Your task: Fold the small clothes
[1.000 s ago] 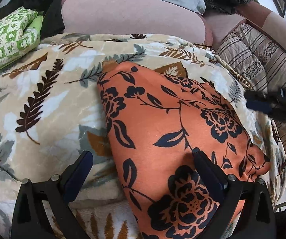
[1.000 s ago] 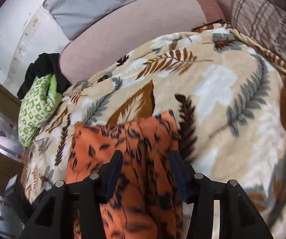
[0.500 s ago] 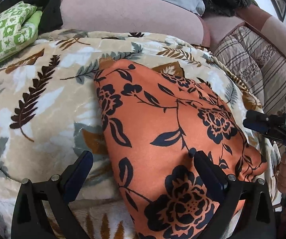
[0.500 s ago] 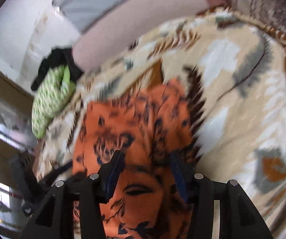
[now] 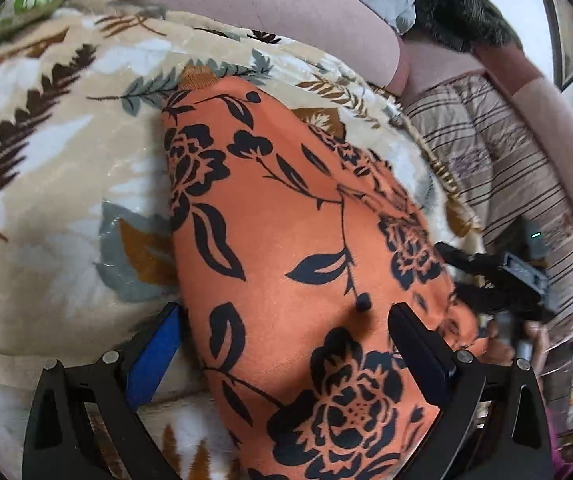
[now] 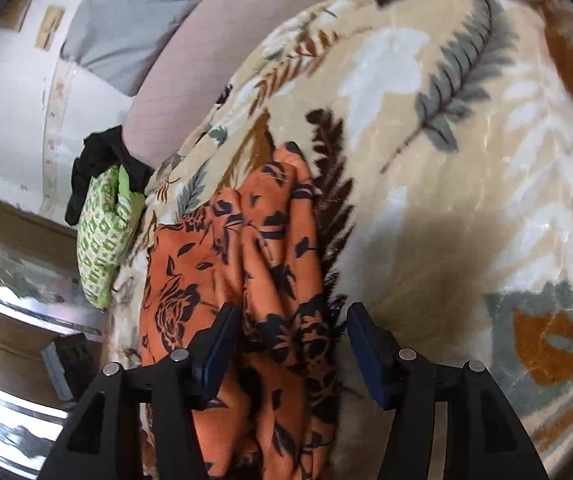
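Left hand-held gripper (image 5: 282, 344): jaws wide apart, both fingers pointing forward and down, blue pad of one finger (image 5: 152, 354) facing inward. Right hand-held gripper (image 6: 294, 344): jaws also apart (less wide than the left), fingers low and pointing forward. In the left wrist view, seen at the right edge, blurred, with fingers (image 5: 482, 266) pointing left.

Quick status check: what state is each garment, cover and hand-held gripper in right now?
Orange floral garment: spread on the blanket, bunched into ridges along its right edge.
Leaf-print blanket: laid over the sofa.
Green patterned cloth: folded, at the blanket's far edge.
Left hand-held gripper: open, fingers straddling the garment.
Right hand-held gripper: open, bunched fabric between its fingers.
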A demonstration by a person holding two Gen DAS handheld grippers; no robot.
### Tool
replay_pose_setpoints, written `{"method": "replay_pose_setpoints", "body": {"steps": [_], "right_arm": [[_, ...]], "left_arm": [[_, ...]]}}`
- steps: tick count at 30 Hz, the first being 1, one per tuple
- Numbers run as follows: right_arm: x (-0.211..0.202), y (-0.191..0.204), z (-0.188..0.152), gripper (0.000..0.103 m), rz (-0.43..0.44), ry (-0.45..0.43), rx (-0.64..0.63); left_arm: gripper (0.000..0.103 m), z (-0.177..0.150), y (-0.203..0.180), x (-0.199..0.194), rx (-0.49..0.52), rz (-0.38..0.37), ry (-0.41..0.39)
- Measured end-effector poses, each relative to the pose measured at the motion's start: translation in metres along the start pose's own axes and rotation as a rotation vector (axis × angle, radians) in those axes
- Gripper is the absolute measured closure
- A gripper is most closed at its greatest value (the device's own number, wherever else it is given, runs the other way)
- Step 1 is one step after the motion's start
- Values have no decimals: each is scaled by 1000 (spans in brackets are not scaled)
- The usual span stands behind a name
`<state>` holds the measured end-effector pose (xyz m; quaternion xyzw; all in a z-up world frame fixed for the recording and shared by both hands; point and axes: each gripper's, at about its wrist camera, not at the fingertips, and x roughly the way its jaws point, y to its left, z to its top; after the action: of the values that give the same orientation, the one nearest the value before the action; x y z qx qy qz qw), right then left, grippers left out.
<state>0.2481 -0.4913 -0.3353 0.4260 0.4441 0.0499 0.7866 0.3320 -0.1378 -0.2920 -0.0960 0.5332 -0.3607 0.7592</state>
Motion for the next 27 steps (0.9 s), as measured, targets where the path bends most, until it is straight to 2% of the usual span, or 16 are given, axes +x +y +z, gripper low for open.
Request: {"method": "replay_pose_setpoints", "body": {"steps": [2, 8, 10, 14, 16, 19, 23, 27], "right_arm": [[9, -10, 2, 40, 86, 33, 56], [31, -5, 1, 38, 196, 82, 72], [35, 0, 0, 34, 215, 88, 58], [37, 6, -4, 27, 308, 94, 62], [39, 14, -7, 27, 276, 109, 6], [48, 22, -12, 27, 218, 121, -47], [47, 26, -14, 27, 210, 107, -59], [49, 31, -17, 34, 183, 89, -78]], "left_arm": [[2, 1, 4, 0, -19, -38, 6], [2, 4, 12, 6, -65, -100, 17], [2, 5, 13, 8, -71, -112, 18], [2, 6, 11, 10, -91, -133, 7], [2, 8, 9, 10, -86, -134, 0], [11, 8, 10, 13, -76, -80, 2], [11, 8, 16, 12, -100, -109, 2], [12, 6, 12, 7, -78, -118, -15]]}}
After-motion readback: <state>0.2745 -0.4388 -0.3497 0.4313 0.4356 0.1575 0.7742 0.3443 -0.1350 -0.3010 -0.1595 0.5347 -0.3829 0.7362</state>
